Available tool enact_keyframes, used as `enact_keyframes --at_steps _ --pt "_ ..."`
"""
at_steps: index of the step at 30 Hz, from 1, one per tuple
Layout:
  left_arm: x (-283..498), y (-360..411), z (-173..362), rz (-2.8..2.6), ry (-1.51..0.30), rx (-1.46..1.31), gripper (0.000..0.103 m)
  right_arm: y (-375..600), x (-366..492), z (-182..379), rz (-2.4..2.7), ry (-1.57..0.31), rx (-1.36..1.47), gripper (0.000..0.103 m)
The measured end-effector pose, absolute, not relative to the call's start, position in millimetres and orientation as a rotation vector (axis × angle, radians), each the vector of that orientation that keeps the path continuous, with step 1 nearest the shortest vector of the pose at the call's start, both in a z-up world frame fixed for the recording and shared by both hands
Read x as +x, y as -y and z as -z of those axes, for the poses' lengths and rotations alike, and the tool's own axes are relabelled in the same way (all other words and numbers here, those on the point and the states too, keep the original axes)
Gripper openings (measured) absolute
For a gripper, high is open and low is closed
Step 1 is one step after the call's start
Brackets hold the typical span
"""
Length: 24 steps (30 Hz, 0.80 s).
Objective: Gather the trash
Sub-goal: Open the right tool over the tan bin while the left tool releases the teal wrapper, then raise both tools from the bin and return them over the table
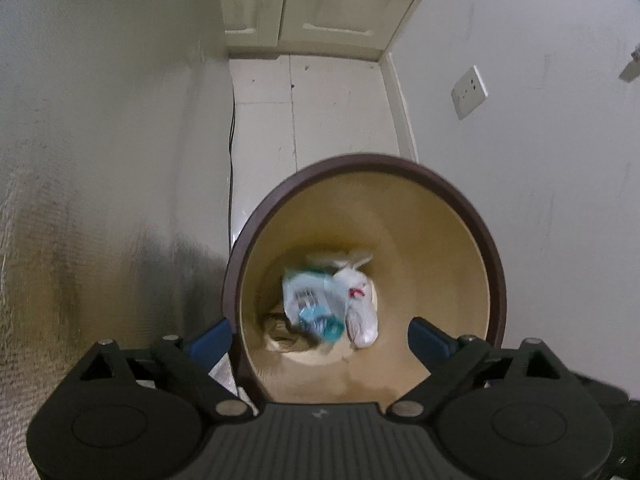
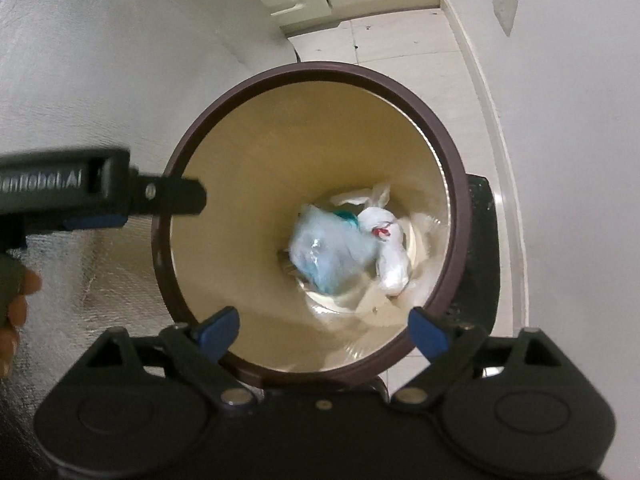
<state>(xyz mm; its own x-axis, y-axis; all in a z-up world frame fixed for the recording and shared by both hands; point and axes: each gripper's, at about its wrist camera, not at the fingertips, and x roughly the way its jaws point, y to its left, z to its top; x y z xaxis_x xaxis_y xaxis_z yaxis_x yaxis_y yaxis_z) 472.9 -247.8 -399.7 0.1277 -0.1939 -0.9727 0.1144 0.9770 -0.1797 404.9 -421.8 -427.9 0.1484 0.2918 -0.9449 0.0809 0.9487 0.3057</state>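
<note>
A round trash bin with a dark brown rim and tan inner wall stands on the floor below both grippers. At its bottom lie a clear bluish plastic bag and a knotted white bag. My left gripper hangs over the bin's mouth, blue pads wide apart, nothing between them. My right gripper is likewise open and empty above the bin. The left gripper's body reaches in from the left in the right wrist view, with a hand behind it.
A silvery textured panel stands close on the left of the bin. A white wall with a socket plate is on the right. Pale floor tiles run to white cupboard doors. A black object sits right of the bin.
</note>
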Motion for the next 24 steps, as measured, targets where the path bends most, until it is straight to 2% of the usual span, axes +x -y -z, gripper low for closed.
enact_keyframes --at_steps 10,18,24 --pt "460 242 398 0.2 -1.454 -0.031 0.103 430 402 410 -0.14 -1.369 0.283 0.092" --pt "449 237 389 0.19 -1.45 -0.013 0.103 439 399 392 -0.12 -1.327 0.267 0.092" --pt "442 234 380 0.189 -1.439 0.003 0.103 442 397 378 -0.111 -1.3 0.25 0.097"
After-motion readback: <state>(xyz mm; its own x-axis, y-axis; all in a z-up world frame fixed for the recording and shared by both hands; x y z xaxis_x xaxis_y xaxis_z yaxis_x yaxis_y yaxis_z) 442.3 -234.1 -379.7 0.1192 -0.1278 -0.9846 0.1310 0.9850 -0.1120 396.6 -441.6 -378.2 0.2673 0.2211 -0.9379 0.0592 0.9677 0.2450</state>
